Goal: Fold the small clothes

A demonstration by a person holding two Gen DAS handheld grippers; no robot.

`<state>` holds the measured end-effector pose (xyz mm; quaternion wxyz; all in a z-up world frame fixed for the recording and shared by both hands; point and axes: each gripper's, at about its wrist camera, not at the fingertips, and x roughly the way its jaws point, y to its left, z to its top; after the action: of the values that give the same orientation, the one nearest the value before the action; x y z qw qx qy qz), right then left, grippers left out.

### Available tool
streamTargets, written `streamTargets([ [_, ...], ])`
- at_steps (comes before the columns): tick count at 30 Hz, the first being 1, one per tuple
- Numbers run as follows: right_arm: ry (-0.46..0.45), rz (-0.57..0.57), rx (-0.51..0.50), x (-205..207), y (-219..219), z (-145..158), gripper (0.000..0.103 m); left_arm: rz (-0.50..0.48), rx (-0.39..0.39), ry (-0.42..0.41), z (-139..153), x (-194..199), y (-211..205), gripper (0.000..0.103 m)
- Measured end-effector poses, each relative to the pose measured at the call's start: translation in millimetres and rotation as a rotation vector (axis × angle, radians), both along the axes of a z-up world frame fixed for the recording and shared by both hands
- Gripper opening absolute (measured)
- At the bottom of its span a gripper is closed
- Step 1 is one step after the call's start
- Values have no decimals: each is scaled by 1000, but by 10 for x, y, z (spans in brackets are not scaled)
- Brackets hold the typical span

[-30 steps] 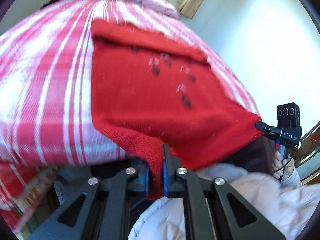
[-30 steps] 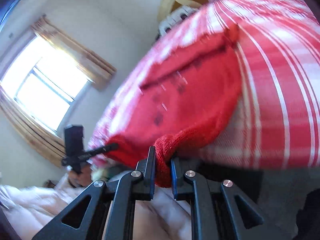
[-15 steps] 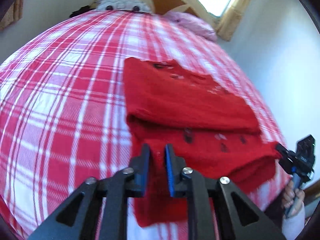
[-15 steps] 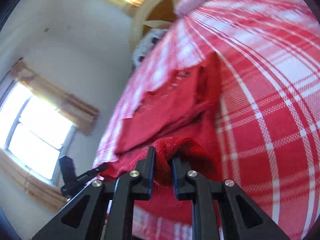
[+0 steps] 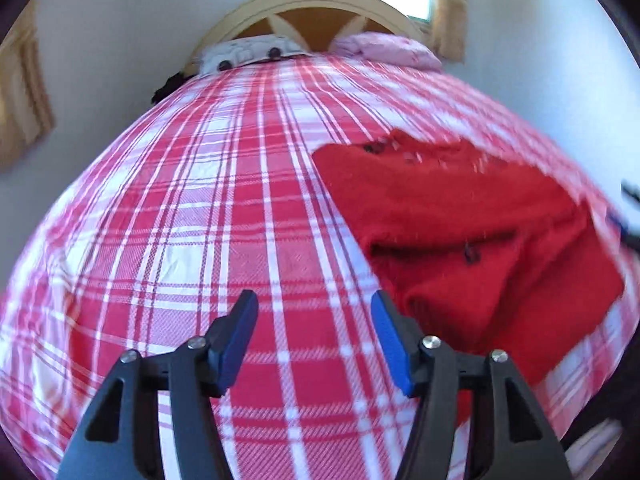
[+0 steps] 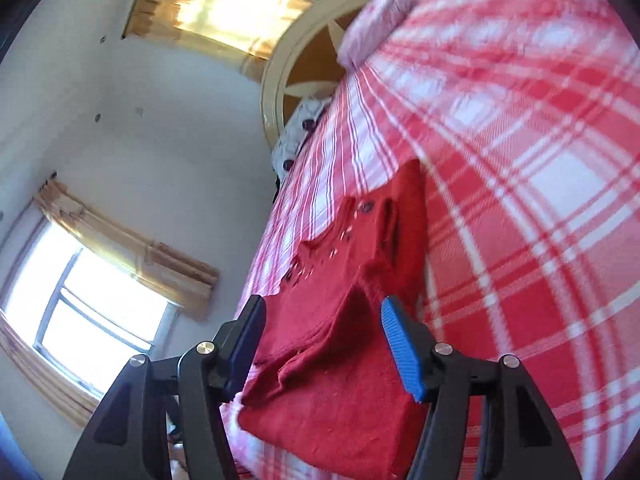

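A red knitted sweater (image 5: 460, 224) with small dark and white marks lies folded on the red and white plaid bed cover (image 5: 200, 220), to the right in the left wrist view. My left gripper (image 5: 314, 340) is open and empty, over bare cover just left of the sweater's near corner. In the right wrist view the sweater (image 6: 344, 340) lies near the bed's edge. My right gripper (image 6: 322, 344) is open and empty, its jaws spread above the sweater's folded near end.
A cream wooden headboard (image 5: 320, 4) stands at the far end with a white patterned pillow (image 5: 248, 52) and a pink pillow (image 5: 384, 50). Curtained windows (image 6: 100, 292) are in the walls. The bed's edge runs close beside the sweater (image 6: 256, 292).
Both grippers carried the sweater's near edge over onto itself, then opened and let go. The sweater now lies folded on the bed and both grippers have drawn back.
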<state>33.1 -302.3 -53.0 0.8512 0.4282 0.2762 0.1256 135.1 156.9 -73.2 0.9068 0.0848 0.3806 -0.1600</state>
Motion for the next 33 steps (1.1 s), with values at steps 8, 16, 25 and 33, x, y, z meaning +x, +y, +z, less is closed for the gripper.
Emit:
streamTargets([
  [8, -10, 47, -229, -248, 356, 41, 61, -201, 100, -54, -23, -106, -454, 63],
  [16, -28, 28, -232, -388, 322, 90, 61, -337, 249, -62, -126, -54, -628, 73],
  [25, -1, 18, -177, -359, 293, -19, 61, -471, 232, -93, -60, -203, -552, 78],
  [33, 6, 34, -166, -186, 335, -29, 61, -617, 332, -128, -128, -273, -677, 78],
])
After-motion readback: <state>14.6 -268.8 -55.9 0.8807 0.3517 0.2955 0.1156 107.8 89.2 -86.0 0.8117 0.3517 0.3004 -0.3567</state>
